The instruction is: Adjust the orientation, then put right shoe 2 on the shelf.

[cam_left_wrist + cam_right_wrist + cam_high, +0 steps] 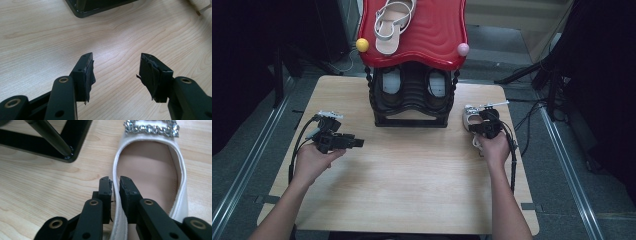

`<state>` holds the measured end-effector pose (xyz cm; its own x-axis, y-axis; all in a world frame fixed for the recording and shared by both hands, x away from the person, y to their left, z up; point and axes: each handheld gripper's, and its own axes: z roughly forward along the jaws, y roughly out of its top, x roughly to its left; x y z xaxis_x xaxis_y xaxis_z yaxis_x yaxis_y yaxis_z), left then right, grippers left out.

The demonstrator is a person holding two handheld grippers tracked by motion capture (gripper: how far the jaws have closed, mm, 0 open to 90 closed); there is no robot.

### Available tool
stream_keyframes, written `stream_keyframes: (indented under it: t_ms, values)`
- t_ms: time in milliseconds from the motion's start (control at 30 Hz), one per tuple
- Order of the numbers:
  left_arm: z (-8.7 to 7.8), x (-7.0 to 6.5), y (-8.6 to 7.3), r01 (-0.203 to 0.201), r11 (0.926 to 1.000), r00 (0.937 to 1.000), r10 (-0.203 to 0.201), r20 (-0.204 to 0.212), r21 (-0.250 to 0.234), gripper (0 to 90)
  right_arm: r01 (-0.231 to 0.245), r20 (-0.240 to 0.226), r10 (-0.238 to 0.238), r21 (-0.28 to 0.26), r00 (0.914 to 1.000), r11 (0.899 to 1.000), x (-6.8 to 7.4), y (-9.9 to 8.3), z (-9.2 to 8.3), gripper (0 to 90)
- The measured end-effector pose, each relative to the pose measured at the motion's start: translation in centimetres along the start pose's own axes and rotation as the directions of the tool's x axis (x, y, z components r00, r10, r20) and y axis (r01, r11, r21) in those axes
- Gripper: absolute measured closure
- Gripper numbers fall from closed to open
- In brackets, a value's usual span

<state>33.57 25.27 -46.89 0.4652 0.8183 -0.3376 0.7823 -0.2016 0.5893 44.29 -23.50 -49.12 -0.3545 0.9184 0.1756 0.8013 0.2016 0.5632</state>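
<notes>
The shoe is a pale, cream-white flat with a satin-like outer, a beige lining and a wide, open mouth. Across its toe sits a rectangular buckle set with small sparkling stones. It lies flat on the wooden surface, toward the right side, just beside the right front corner of the black rack, apart from its frame. In the high view the shoe is partly covered by the right hand, with only its toe end and the glint of the buckle showing.

The right tool is clenched on the shoe's side wall: one jaw stands outside the rim, the other inside against the lining, and the thin edge is pinched between them. In the high view the right tool points away from the person, toward the rack.

The left tool is released, its jaws set wide apart over bare wood with nothing between them; torn black tape hangs from the pads. In the high view the left tool rests low at the left side of the surface, well apart from the shoe.

A white sandal lies on the rack's red top, and dark shoes sit on the shelf below.
</notes>
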Motion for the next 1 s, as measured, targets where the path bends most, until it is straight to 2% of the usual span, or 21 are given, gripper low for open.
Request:
stream_keyframes:
  t_ms: [167,267,467,767,833,1000]
  values:
    - [-0.2,0.2,-0.1,0.003,1.0000,1.0000,-0.003,0.004,-0.009,45.6,-0.007,0.024,0.006,0.023,0.9997,1.000,0.0,0.1,0.2,85.7]
    - [-0.3,0.3,-0.1,0.012,0.9998,0.9999,-0.012,0.006,-0.013,45.4,-0.027,0.014,0.027,0.021,0.9995,0.999,-0.3,0.1,0.2,87.7]
    - [-0.3,0.4,-0.1,0.009,0.9999,0.9999,-0.009,0.006,-0.011,45.2,-0.034,0.006,0.033,0.014,0.9994,0.999,-0.5,0.1,0.0,88.3]
    - [-0.2,0.3,-0.1,0.005,1.0000,1.0000,-0.005,0.006,-0.006,45.2,-0.032,0.003,0.032,-0.031,0.9995,0.999,-0.9,0.1,-0.9,88.5]
    - [-0.1,0.3,-0.1,0.005,1.0000,1.0000,-0.005,0.007,-0.006,45.2,-0.042,-0.010,0.041,-0.035,0.9991,0.999,-1.0,0.1,-1.1,88.6]
    - [0.0,0.1,-0.2,0.002,1.0000,1.0000,-0.002,0.010,0.000,45.2,-0.101,-0.068,0.097,-0.057,0.9929,0.993,-1.6,0.2,-1.8,88.7]
